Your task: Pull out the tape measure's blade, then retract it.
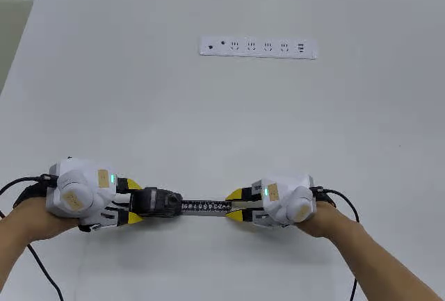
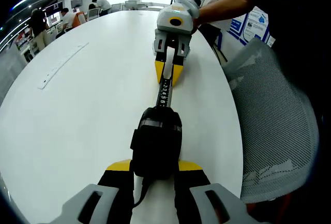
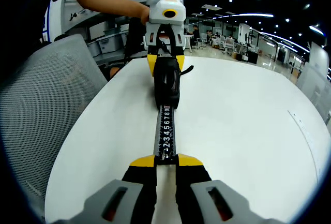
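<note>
A black tape measure case (image 1: 158,202) lies low over the white table, clamped between the yellow-tipped jaws of my left gripper (image 1: 133,202). In the left gripper view the case (image 2: 156,141) sits just past the jaws of that gripper (image 2: 154,166). A short stretch of dark numbered blade (image 1: 206,206) runs from the case to my right gripper (image 1: 235,204), which is shut on the blade's end. In the right gripper view the blade (image 3: 166,131) leads straight from my right gripper (image 3: 166,160) to the case (image 3: 167,83). The left gripper view shows the blade (image 2: 164,92) reaching the right gripper (image 2: 168,72).
A white power strip (image 1: 258,46) lies flat at the far middle of the white table (image 1: 222,120). Cables trail from both grippers toward the near edge. A grey mesh chair (image 3: 41,110) stands beside the table, and people sit at desks far behind.
</note>
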`<state>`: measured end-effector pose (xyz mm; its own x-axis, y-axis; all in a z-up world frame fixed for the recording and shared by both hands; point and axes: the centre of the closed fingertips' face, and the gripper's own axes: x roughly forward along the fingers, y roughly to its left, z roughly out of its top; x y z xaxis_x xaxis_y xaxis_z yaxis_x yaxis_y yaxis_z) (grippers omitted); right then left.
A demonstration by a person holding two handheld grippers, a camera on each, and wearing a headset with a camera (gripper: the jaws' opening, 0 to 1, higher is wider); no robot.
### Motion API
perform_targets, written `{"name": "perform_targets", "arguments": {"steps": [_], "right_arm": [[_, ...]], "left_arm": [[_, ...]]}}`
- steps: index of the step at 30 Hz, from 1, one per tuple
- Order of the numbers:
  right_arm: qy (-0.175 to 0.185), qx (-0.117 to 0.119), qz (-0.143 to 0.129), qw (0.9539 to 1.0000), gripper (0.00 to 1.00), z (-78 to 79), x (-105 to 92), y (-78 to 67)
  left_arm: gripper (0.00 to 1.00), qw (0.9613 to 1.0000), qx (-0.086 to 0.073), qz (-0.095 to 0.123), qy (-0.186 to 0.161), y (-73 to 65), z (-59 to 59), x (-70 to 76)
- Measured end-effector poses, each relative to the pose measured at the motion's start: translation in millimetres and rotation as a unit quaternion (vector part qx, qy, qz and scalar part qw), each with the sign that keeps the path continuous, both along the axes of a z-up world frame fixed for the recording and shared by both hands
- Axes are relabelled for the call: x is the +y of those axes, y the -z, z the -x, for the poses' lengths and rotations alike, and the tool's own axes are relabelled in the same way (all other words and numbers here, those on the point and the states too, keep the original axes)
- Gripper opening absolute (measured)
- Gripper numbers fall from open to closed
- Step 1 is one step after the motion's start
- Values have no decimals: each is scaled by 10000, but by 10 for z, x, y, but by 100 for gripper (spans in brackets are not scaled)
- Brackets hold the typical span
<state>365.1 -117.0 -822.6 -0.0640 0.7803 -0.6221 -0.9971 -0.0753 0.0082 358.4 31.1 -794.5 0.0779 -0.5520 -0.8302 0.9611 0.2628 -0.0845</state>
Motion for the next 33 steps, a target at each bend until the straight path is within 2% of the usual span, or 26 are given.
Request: {"name": "perform_targets", "arguments": {"steps": [33], "right_arm": [[123,-47,178,9998,11,-20,-460,5]], "left_arm": [[27,10000,45,25,-32,-37,7,-46]]}}
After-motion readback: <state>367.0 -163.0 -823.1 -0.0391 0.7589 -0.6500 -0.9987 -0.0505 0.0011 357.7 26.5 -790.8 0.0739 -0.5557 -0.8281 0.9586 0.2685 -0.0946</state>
